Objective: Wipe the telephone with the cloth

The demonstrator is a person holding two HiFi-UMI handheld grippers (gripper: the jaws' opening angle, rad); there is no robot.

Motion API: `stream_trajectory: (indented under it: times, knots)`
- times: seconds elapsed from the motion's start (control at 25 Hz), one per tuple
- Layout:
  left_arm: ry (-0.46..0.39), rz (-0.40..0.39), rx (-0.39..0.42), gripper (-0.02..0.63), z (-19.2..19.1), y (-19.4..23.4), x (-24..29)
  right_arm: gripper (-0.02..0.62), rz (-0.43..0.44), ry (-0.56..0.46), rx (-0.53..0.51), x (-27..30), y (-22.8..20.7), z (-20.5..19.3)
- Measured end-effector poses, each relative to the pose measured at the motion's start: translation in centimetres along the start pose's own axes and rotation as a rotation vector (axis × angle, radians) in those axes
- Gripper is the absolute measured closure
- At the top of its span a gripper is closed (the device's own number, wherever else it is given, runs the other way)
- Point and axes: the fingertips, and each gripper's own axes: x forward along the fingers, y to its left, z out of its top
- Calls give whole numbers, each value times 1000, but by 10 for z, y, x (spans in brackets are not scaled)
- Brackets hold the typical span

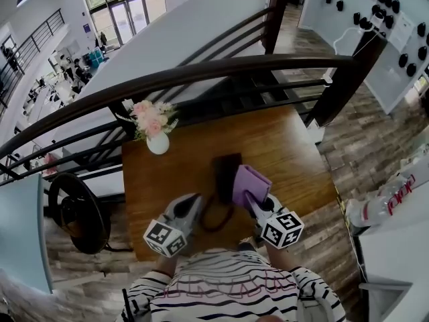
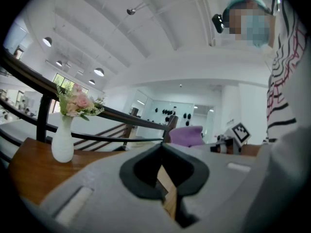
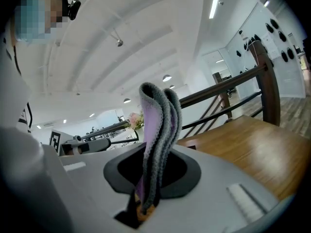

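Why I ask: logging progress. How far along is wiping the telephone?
Done: the right gripper is shut on the purple cloth. In hand: the cloth is held beside the dark telephone on the wooden table; contact unclear. The left gripper is shut, empty. Remaining: the wiping itself.

The dark boxy telephone (image 1: 226, 170) lies flat on the wooden table (image 1: 295, 146), with the folded purple cloth (image 1: 250, 182), pinched in the right gripper (image 1: 253, 198), at its right edge.

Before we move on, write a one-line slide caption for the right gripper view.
Right gripper shut on a folded purple cloth that stands up from its jaws, wooden table beyond.
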Motion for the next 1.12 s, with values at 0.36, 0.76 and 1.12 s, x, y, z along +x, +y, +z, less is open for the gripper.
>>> stream_trajectory:
  times: [0.36,0.76,1.12]
  knots:
    - [10,-21,1,603,-1,-5,-9,541,-41,-28,-16,-19,9,-2]
    - [28,-38,4,603,-4,-9,-16,541,-71,-26,-4,-26,13,-12]
    - [27,-31,-1,603,-7,-9,-18,543,-81,-30,-12,-31,14,-14]
